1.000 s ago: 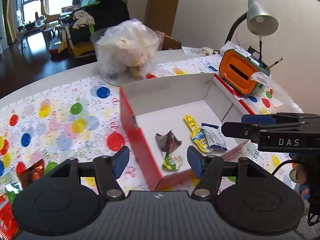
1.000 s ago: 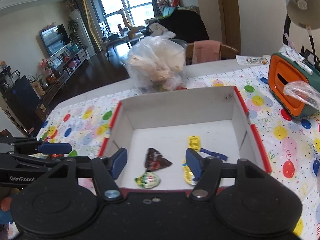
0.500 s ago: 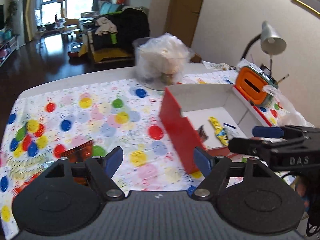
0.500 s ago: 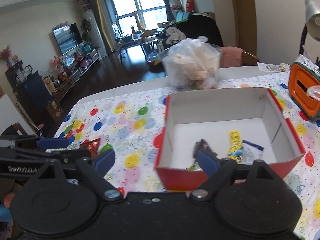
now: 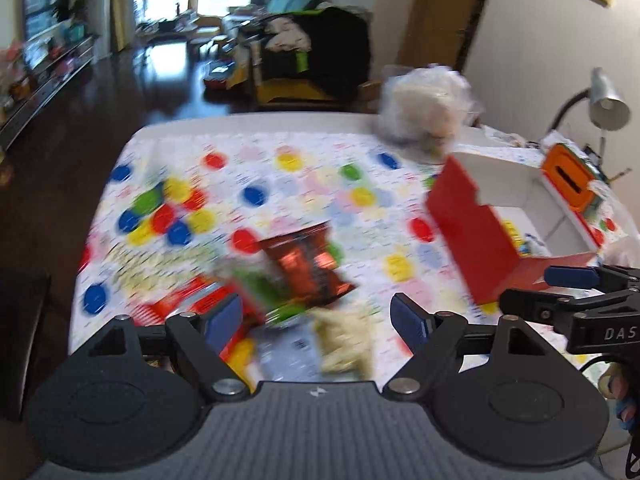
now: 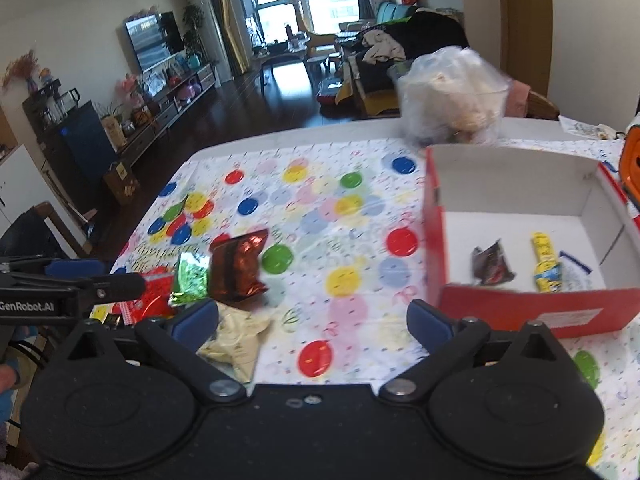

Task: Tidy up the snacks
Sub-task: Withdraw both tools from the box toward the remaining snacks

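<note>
Left claw [image 5: 316,318] empty, jaws opening, nearer: crinkled red-brown foil packet [image 5: 310,266] just ahead, well left of red cardboard box [image 6: 520,312]; right claw [image 6: 314,322] empty, opening.

Blurred snack packets [image 5: 304,276] beside red box [image 5: 476,240]

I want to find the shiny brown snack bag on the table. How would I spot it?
Look at the polka-dot tablecloth, left of the red cardboard box, where loose snacks lie in a heap. The shiny reddish-brown foil packet is farthest back, beside a crinkly green foil one; it is the darkest, copper-coloured one.
</note>
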`<act>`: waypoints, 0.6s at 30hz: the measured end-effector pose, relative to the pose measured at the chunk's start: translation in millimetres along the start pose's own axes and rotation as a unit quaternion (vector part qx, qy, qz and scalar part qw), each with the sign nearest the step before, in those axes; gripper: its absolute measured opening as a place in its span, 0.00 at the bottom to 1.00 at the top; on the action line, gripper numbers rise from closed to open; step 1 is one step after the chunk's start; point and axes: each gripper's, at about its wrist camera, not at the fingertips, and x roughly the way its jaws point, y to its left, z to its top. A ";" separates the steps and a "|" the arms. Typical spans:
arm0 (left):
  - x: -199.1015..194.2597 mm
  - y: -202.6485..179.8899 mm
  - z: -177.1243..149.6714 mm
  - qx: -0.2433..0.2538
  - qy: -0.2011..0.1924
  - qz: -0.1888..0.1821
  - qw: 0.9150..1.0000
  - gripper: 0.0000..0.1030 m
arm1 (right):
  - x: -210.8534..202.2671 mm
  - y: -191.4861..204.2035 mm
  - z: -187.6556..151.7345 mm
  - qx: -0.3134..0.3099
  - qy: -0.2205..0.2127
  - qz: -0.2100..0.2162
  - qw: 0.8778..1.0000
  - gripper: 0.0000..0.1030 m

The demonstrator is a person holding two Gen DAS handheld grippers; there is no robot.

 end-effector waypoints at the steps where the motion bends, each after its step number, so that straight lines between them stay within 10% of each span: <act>1: -0.7 9.5 -2.8 -0.008 0.002 0.006 1.000 0.79 | 3.2 4.0 -1.2 -0.002 0.004 0.003 1.000 0.98; 18: 29.0 111.8 -40.3 -0.079 0.066 0.084 0.991 0.79 | 94.4 54.5 -8.2 -0.057 0.102 0.011 0.993 0.92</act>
